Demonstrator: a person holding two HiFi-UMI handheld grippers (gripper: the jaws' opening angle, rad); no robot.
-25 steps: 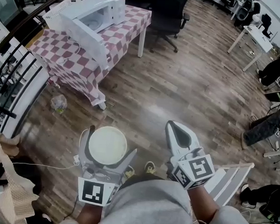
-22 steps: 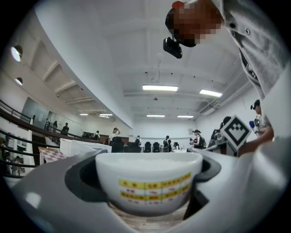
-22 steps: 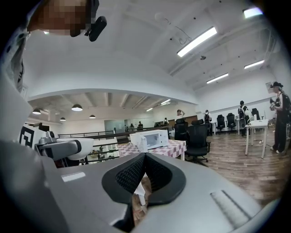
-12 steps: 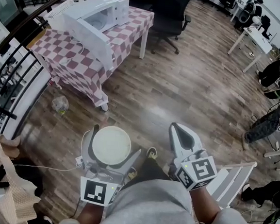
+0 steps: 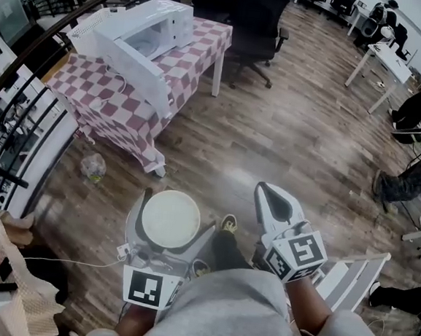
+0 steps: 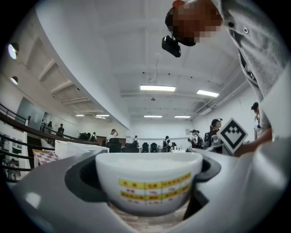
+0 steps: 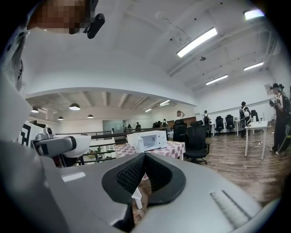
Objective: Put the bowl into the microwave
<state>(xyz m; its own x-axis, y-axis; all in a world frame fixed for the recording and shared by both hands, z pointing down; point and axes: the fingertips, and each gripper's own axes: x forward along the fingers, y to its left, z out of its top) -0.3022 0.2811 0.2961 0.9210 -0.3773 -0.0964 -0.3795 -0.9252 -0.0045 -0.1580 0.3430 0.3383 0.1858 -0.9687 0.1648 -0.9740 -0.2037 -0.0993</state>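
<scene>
- Microwave [image 5: 146, 30]: stands on the checked table [image 5: 122, 94], far left, well apart from the person. Door swung open, apparently ready for loading; cavity looks empty.
- Left gripper [image 5: 171, 215]: jaws clamped on the sides of the bowl [image 6: 149, 182]. Held level and close to the body, probably to avoid spilling.
- Bowl: white with a yellow label band, filled nearly to the rim with something white; kind unclear.
- Right gripper [image 5: 272, 198]: jaws pressed together, nothing between. Probably kept free for the door.
</scene>
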